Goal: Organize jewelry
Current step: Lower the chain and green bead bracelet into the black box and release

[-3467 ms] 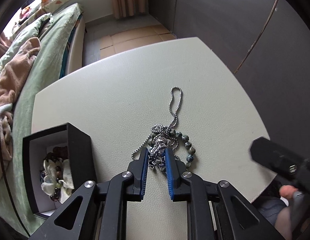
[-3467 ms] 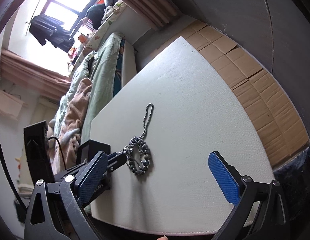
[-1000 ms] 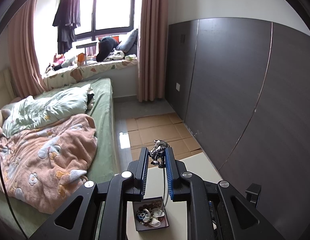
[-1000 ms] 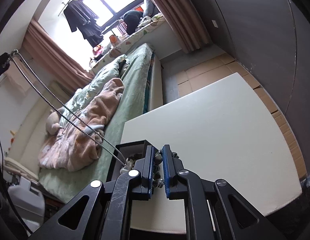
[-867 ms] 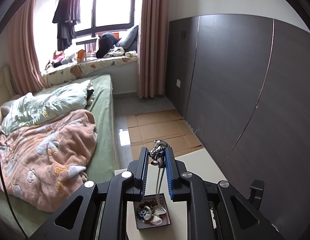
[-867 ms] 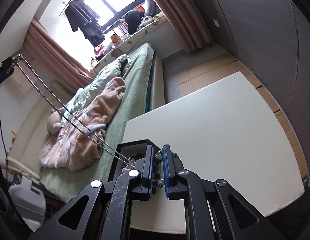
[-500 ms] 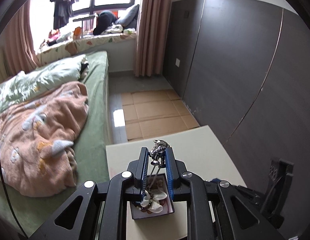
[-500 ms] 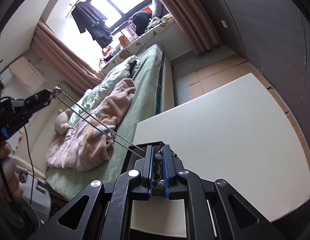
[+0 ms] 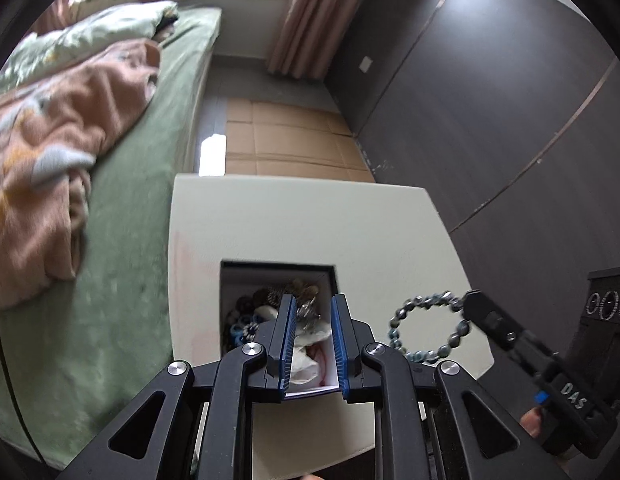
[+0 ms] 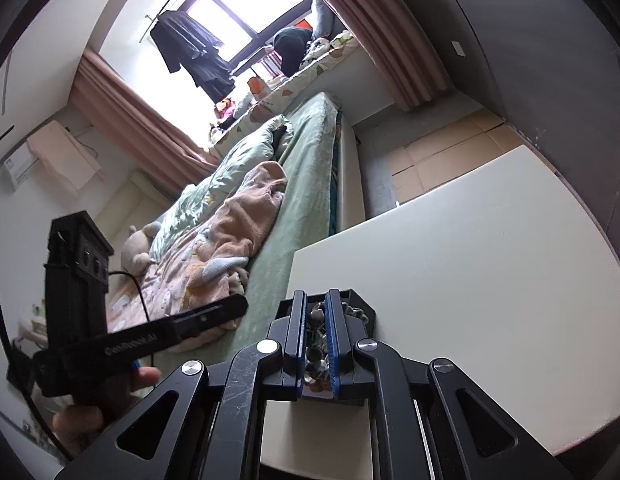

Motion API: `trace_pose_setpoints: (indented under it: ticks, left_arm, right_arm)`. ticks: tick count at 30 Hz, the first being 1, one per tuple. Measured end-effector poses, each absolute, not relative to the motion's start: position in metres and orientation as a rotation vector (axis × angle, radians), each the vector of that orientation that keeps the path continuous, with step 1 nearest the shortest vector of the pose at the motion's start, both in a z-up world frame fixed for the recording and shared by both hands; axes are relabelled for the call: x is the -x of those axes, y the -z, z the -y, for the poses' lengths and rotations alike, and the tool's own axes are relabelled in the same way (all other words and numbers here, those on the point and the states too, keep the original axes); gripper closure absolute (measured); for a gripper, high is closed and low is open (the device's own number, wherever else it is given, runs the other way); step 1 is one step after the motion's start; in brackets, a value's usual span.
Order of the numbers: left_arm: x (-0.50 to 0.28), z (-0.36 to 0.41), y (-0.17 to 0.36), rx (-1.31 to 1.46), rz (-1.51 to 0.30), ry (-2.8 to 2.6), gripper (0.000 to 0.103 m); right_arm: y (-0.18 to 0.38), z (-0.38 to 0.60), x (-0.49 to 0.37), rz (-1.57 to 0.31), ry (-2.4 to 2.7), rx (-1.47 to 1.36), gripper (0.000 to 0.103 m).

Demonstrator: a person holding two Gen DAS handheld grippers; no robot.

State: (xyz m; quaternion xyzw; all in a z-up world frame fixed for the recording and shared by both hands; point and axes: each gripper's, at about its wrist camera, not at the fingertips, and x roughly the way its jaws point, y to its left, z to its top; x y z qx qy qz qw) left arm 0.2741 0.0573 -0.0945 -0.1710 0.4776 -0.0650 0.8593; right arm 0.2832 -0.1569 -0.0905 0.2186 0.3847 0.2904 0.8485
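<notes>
Hanging from the right gripper, a bracelet of round grey-blue beads forms an open loop over the pale table, just right of the black box at the near left. Its blue pads are pinched together on the beads. The left gripper hovers over the box with a small gap between its pads, gripping nothing, above a heap of beads and white cloth inside

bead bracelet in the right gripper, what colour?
Grey-blue and dark beads, slightly glossy. The bead bracelet shows best in the left wrist view, hanging from the right gripper beside the box.
</notes>
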Motion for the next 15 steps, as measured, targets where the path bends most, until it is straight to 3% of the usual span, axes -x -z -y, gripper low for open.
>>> trace_pose_setpoints:
  ticks: [7, 9, 10, 11, 15]
  left_arm:
    - [-0.248, -0.088, 0.106, 0.433, -0.966, 0.059, 0.082]
    - [-0.241, -0.094, 0.107, 0.445, -0.951, 0.049, 0.064]
    - [-0.236, -0.098, 0.106, 0.454, -0.938, 0.04, 0.046]
    - [-0.232, -0.101, 0.106, 0.462, -0.926, 0.03, 0.034]
    - [-0.219, -0.112, 0.104, 0.481, -0.899, 0.004, 0.032]
  right_arm:
    - [0.093, 0.139, -0.286, -0.819, -0.637, -0.439, 0.092]
    - [0.093, 0.133, -0.288, -0.82, -0.644, -0.432, 0.092]
    - [0.094, 0.13, -0.289, -0.821, -0.646, -0.429, 0.092]
    - [0.094, 0.125, -0.291, -0.822, -0.651, -0.426, 0.092]
    - [0.095, 0.109, -0.296, -0.83, -0.66, -0.412, 0.092]
